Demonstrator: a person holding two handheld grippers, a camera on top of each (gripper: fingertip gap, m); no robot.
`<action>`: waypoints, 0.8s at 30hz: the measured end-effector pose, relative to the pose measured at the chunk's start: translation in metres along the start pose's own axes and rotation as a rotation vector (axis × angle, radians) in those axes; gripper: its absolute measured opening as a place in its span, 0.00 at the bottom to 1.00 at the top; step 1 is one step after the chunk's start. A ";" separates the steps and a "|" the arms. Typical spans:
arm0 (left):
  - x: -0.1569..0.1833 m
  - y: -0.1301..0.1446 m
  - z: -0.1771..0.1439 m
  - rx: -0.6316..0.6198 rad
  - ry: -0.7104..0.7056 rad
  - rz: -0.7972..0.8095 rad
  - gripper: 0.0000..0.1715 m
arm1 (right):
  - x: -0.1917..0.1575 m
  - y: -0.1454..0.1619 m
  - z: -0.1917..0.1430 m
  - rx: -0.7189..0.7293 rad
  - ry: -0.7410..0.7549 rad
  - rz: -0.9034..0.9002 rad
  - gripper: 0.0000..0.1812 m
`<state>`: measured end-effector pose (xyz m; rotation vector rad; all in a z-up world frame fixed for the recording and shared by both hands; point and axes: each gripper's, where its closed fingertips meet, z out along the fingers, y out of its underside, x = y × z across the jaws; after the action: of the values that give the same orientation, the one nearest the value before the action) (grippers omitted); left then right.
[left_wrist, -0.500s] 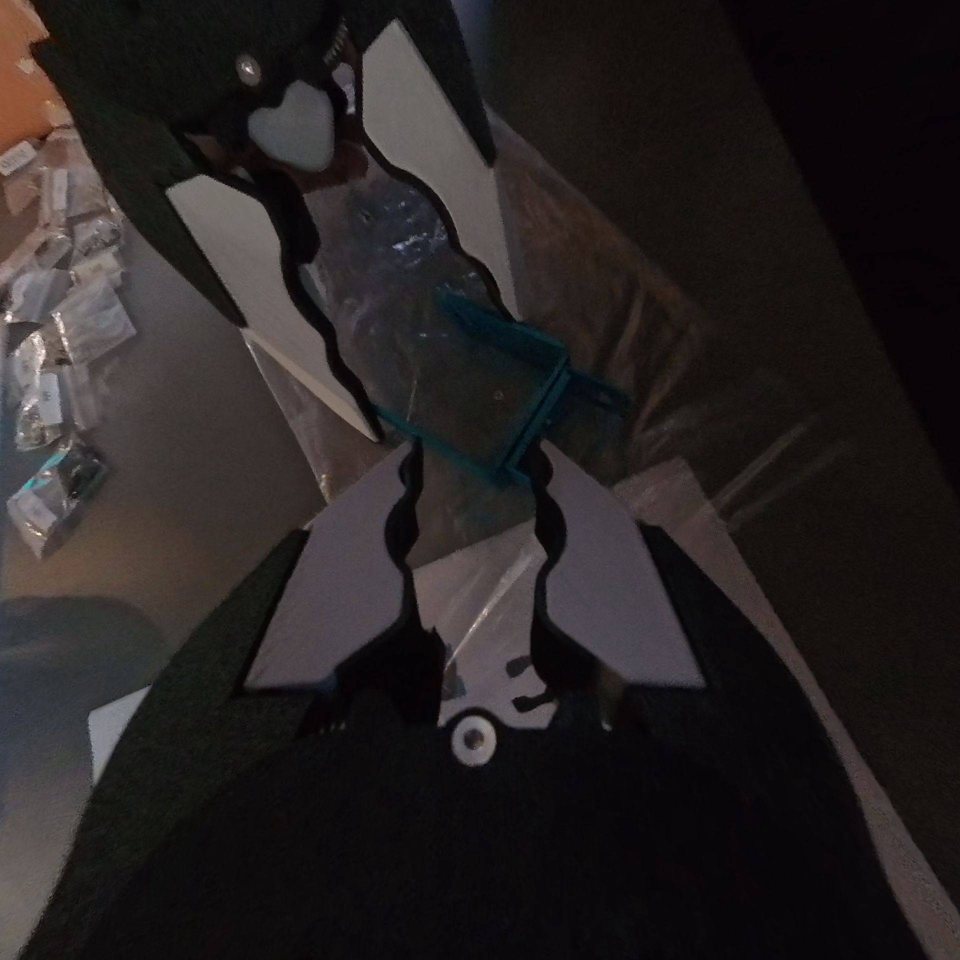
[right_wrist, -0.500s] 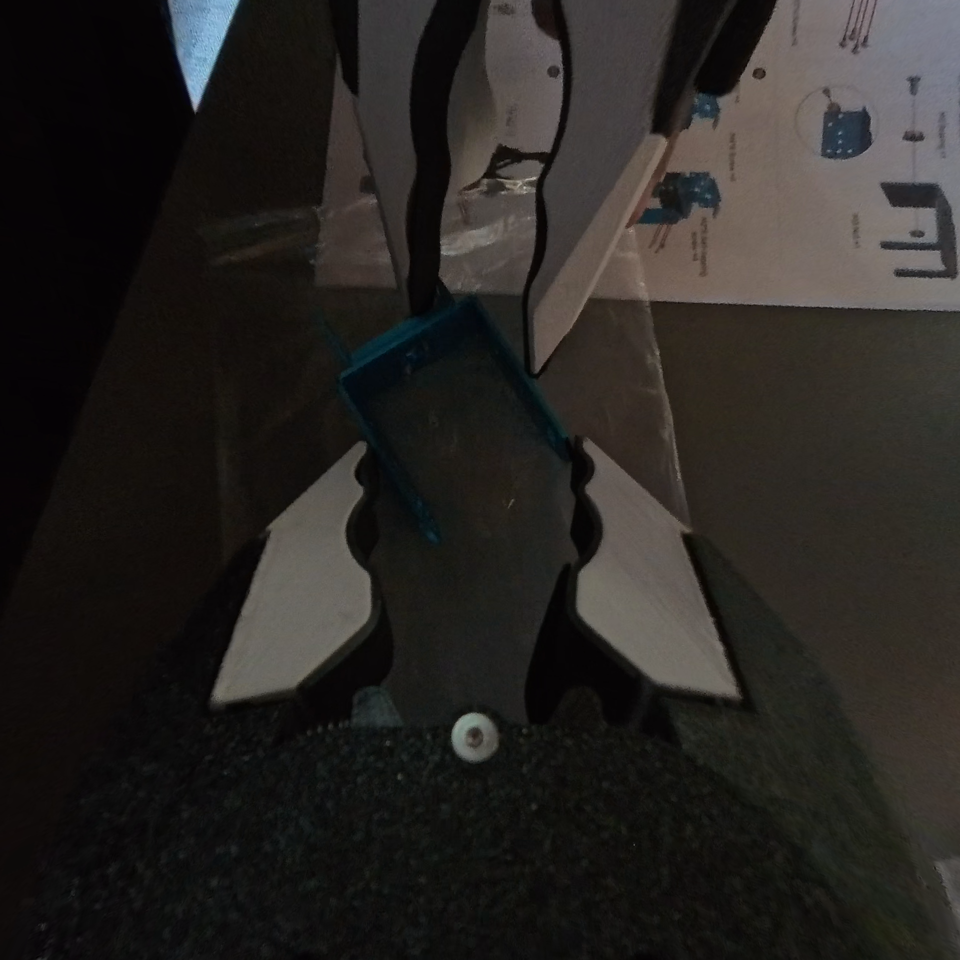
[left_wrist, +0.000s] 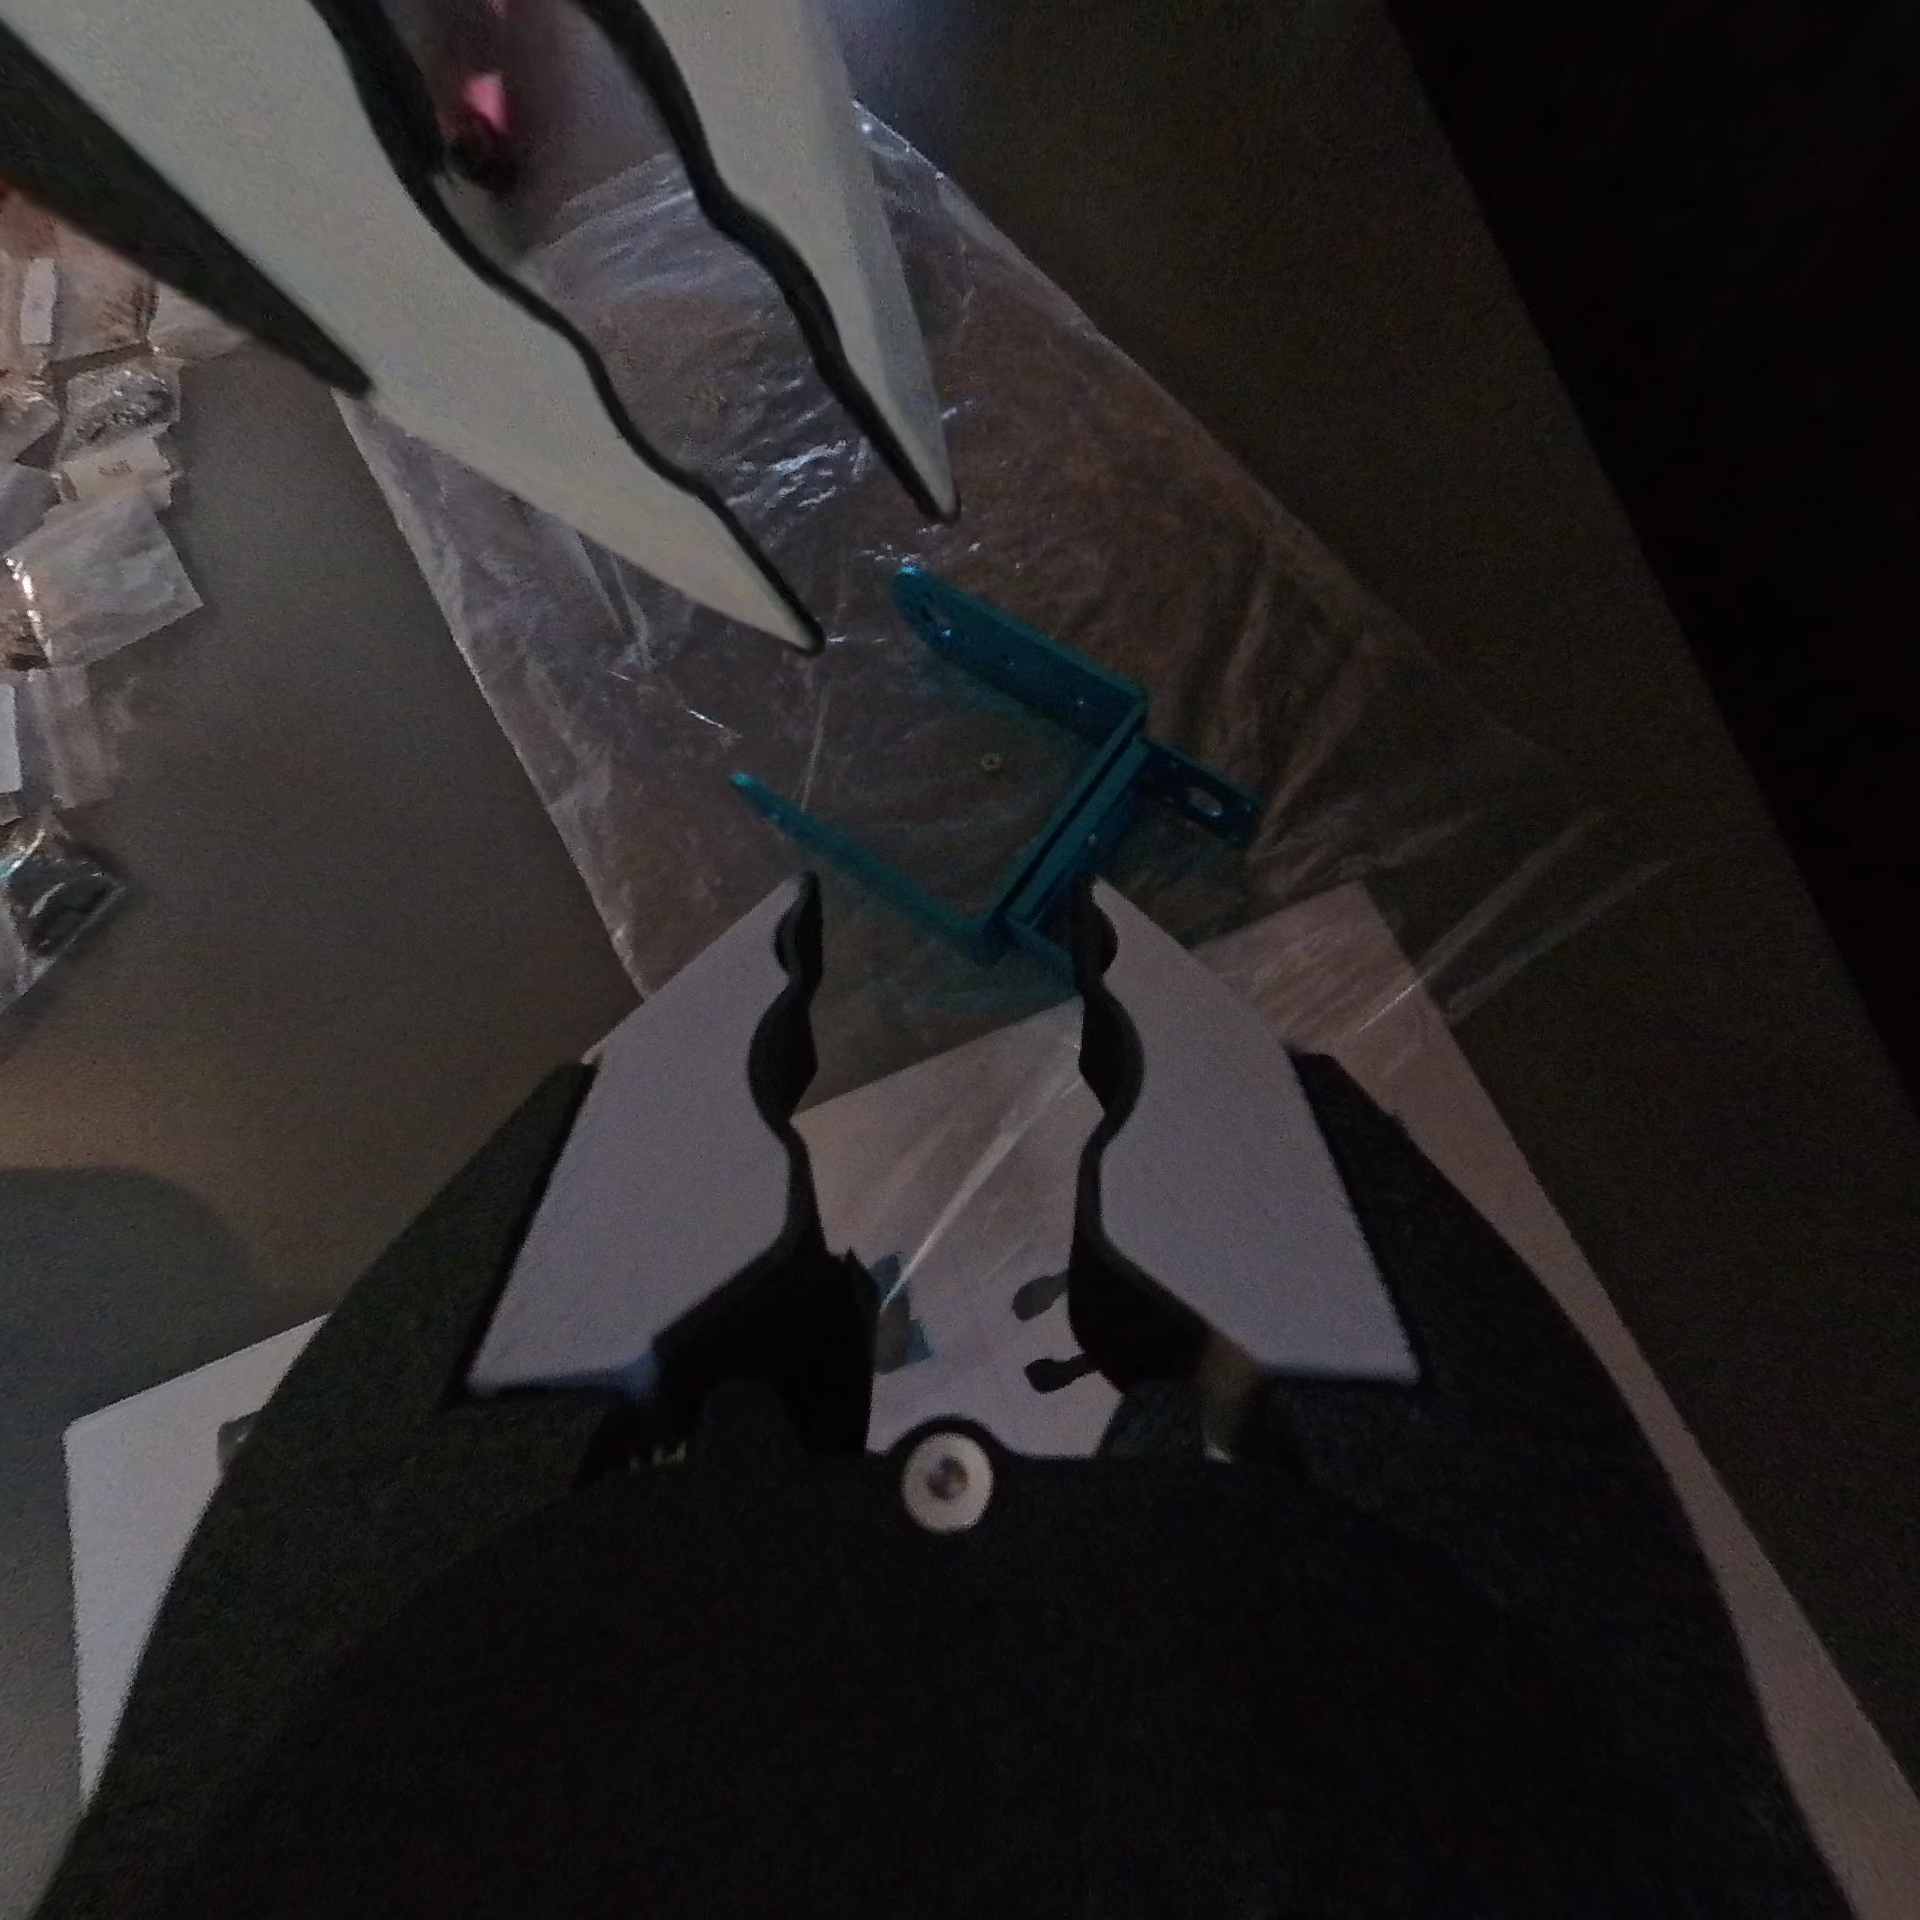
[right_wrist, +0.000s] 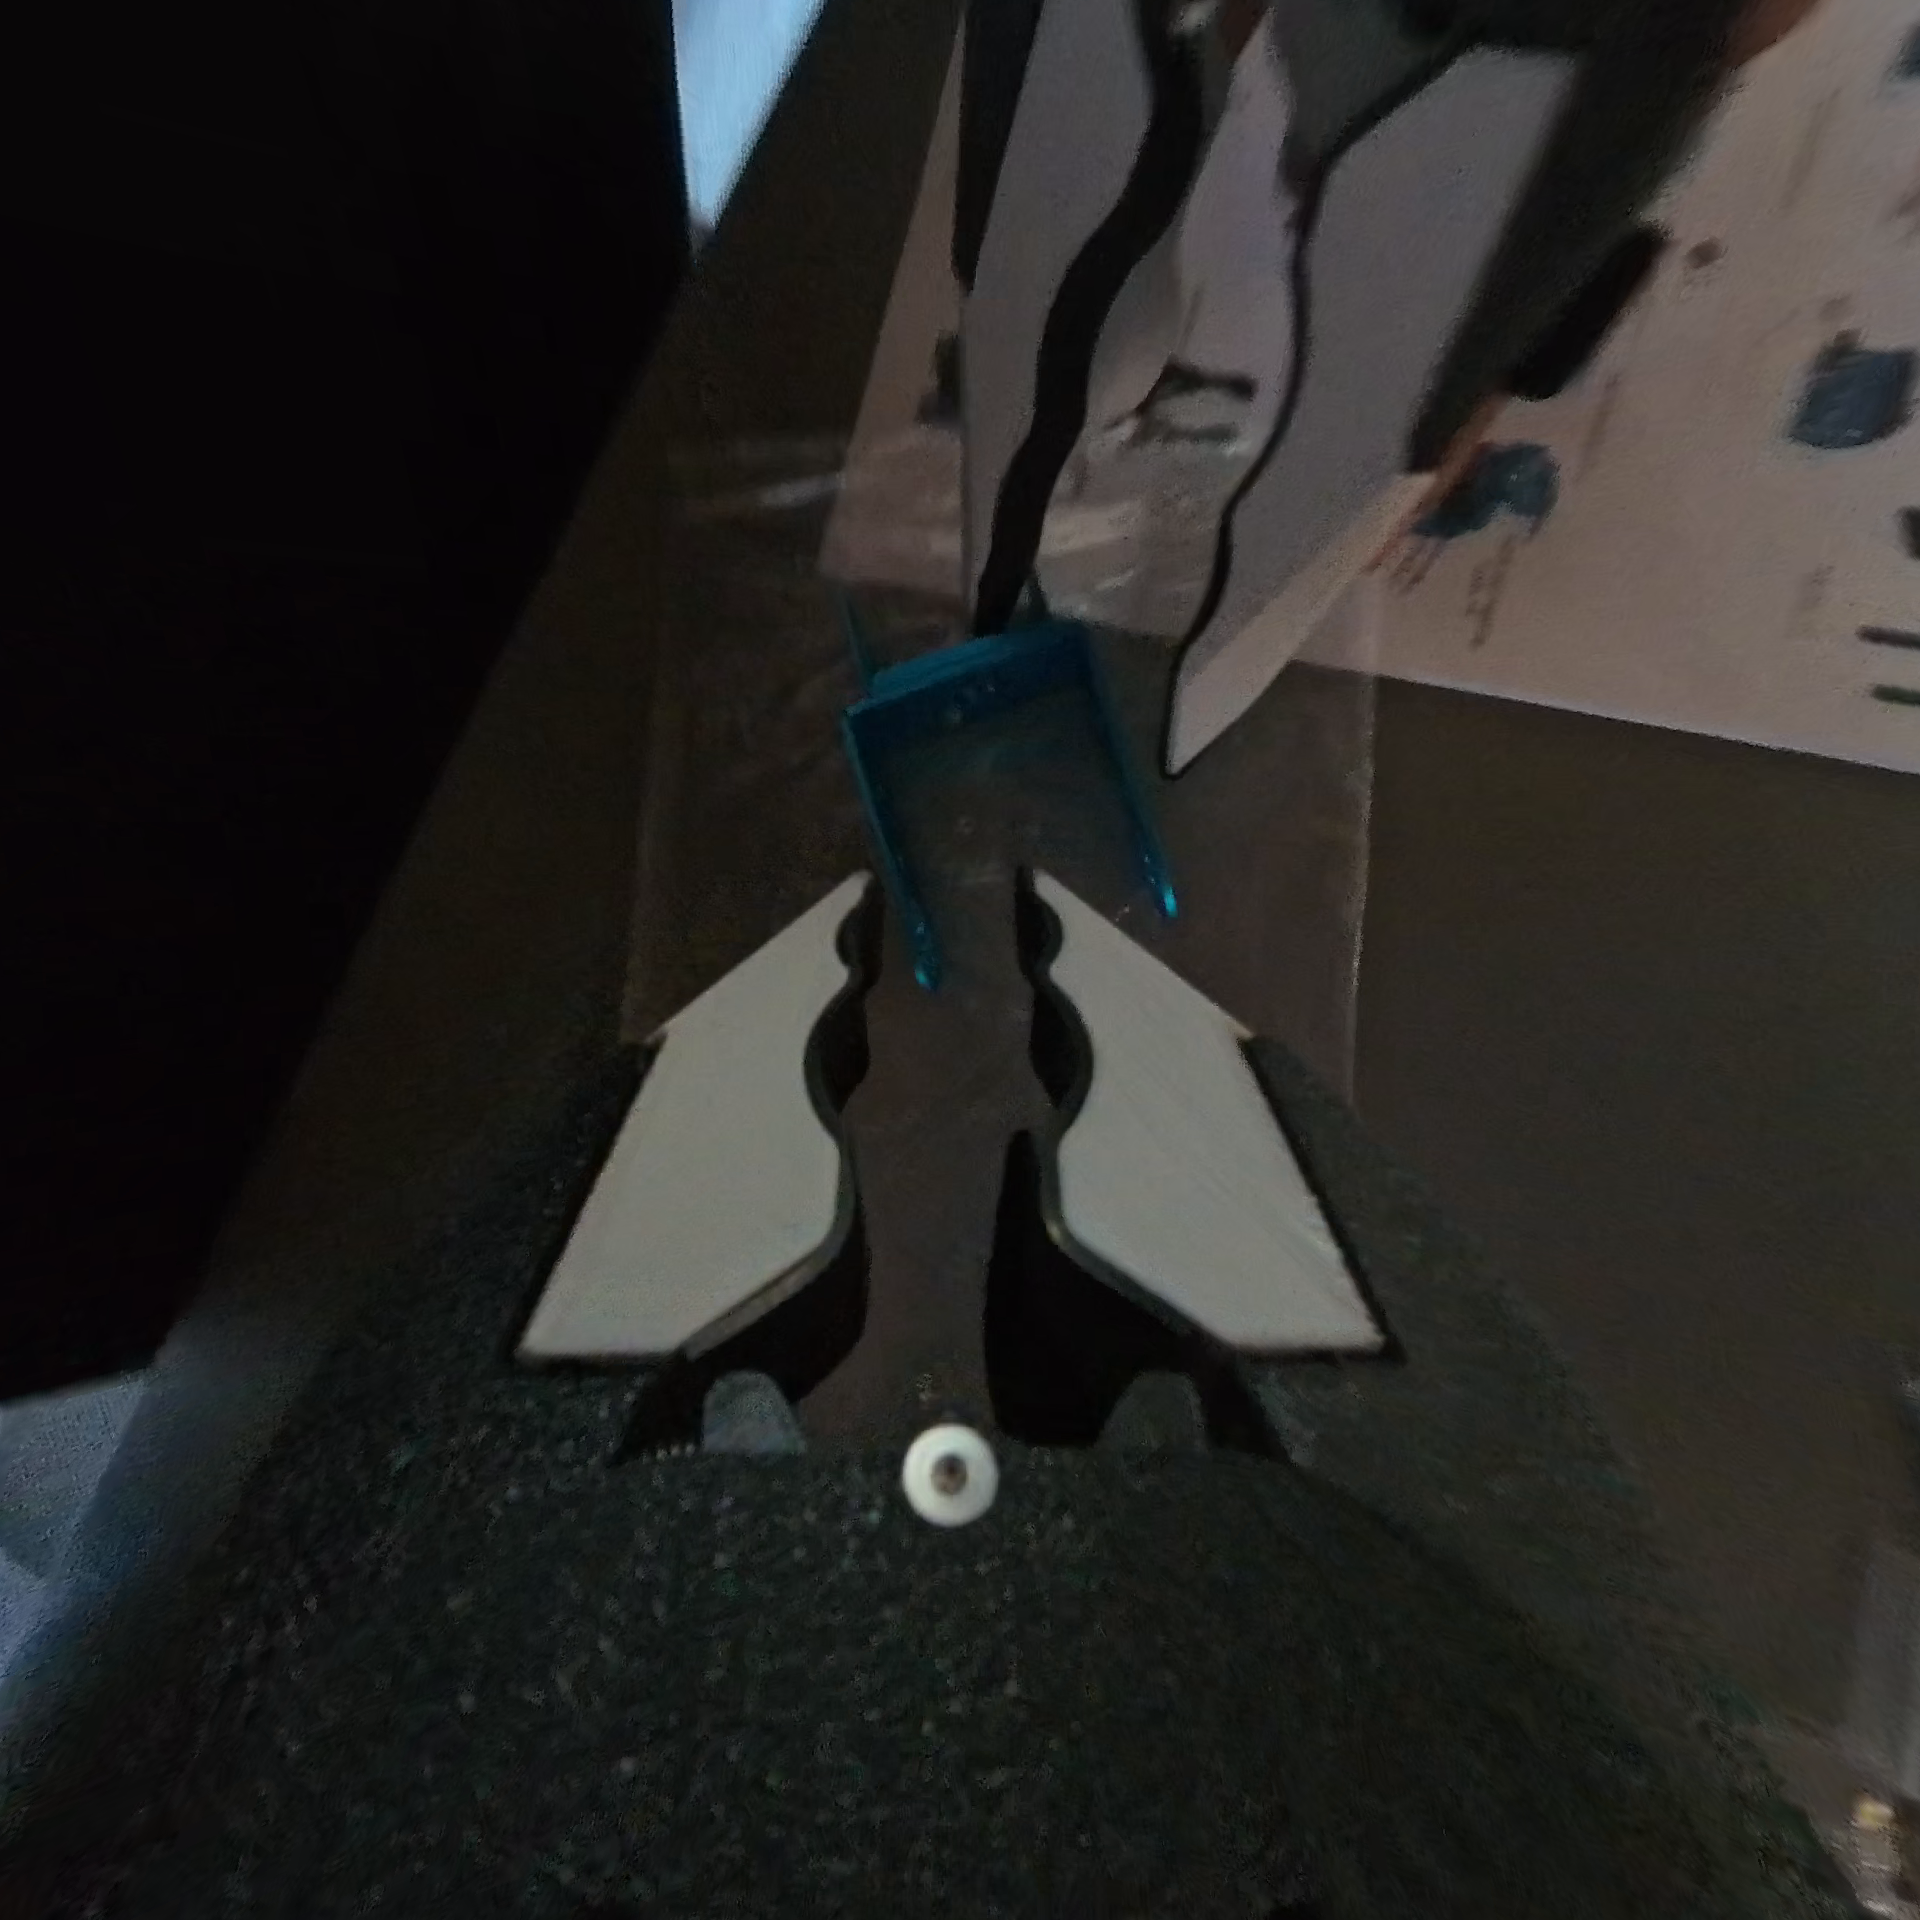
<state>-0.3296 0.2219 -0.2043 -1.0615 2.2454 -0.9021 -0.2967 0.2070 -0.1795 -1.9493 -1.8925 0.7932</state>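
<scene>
Item: blue U-shaped metal bracket (left_wrist: 1049, 790), lying inside a clear plastic bag (left_wrist: 1039, 436) on the dark table (left_wrist: 312, 675). You are holding left gripper (left_wrist: 951, 914) and right gripper (right_wrist: 945, 904) spread at opposite ends, pinching nothing, seemingly bracing the bag.

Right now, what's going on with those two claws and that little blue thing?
Two hand-held claws face each other over a blue U-shaped metal bracket lying on a clear plastic bag on a dim table. The left claw is open, with one fingertip right at the bracket's closed end. The right claw is open too, one bracket leg between its tips. Neither grips it. A printed sheet lies nearby.
</scene>
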 end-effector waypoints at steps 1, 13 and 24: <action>0.000 0.000 0.001 -0.001 0.001 -0.001 0.28 | 0.001 0.003 0.007 -0.078 0.002 -0.042 0.12; -0.002 0.005 -0.008 0.038 0.092 -0.120 0.35 | 0.007 0.007 0.042 -0.397 0.010 -0.289 0.04; -0.007 0.012 -0.020 0.037 0.108 -0.160 0.38 | 0.004 0.006 0.038 -0.480 -0.007 -0.322 0.04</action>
<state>-0.3441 0.2404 -0.1988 -1.2155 2.2451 -1.0866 -0.3138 0.2049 -0.2137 -1.7989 -2.4894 0.2681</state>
